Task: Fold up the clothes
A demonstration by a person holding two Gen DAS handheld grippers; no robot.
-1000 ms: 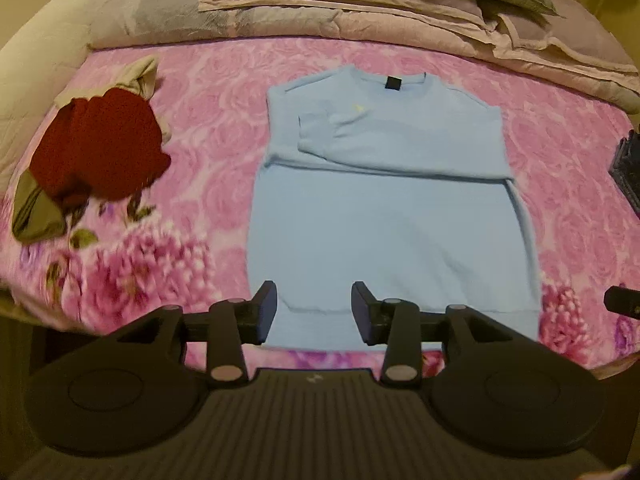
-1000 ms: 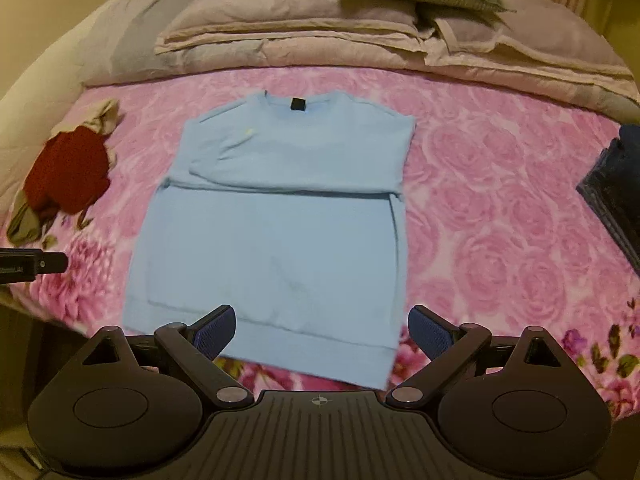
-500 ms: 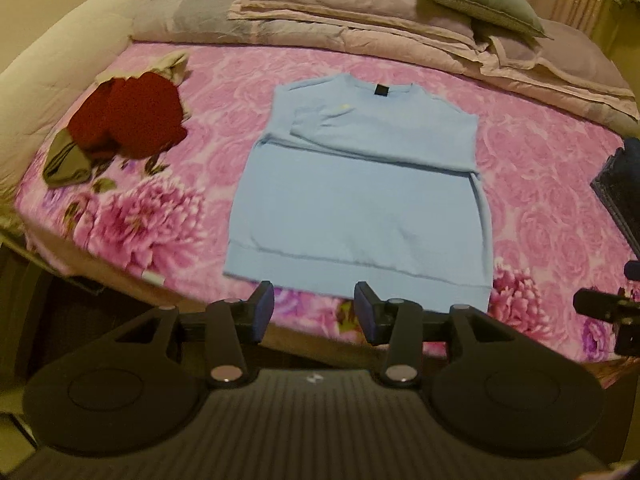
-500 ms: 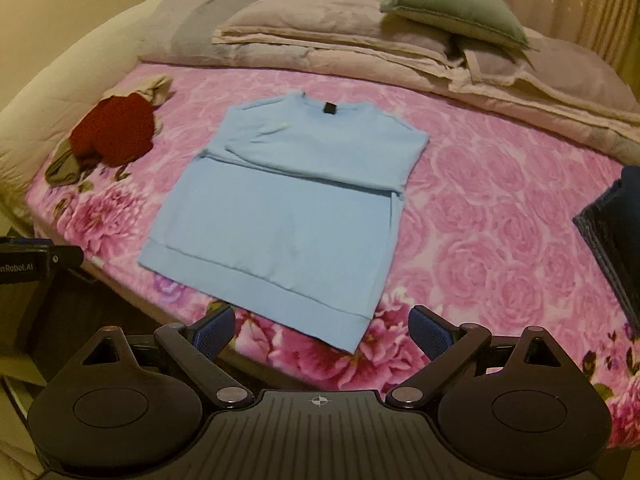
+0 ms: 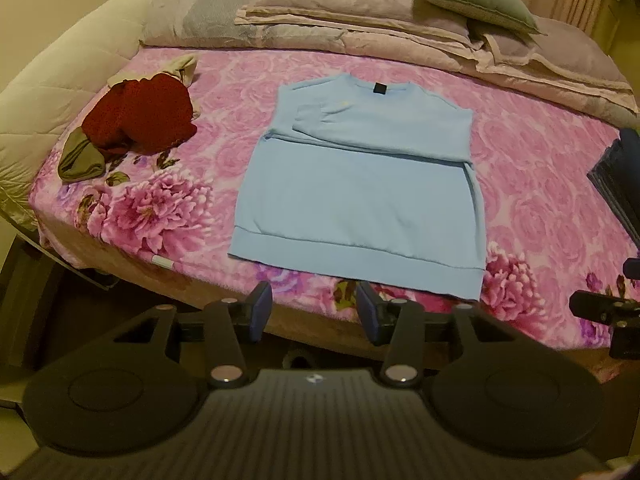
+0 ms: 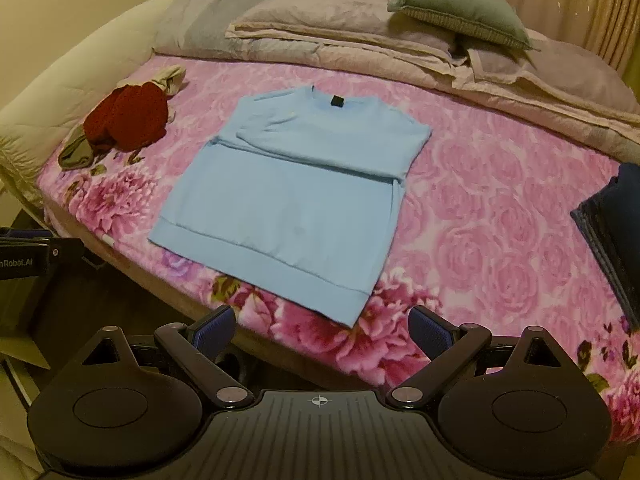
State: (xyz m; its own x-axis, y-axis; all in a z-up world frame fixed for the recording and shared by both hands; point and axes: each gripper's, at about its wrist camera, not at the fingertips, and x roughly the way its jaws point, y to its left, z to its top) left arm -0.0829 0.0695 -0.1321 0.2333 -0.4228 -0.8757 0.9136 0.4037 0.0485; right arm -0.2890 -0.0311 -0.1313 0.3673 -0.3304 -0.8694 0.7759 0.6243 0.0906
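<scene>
A light blue sweatshirt lies flat on the pink floral bedspread, sleeves folded across its chest, hem toward me. My left gripper hovers open just off the bed's front edge, below the hem, holding nothing. Also open and empty, my right gripper sits off the edge near the hem's right corner, its fingers spread wide. In the right wrist view the left gripper's body shows at the left edge, and the right gripper's tip shows at the right in the left wrist view.
A crumpled red garment with olive and beige pieces lies at the bed's left. A dark navy folded stack sits at the right edge. Folded quilts and a green pillow line the back.
Both grippers have pulled back from the sweatshirt's hem, off the bed's front edge, and the bed looks farther away. The sweatshirt lies as before.
</scene>
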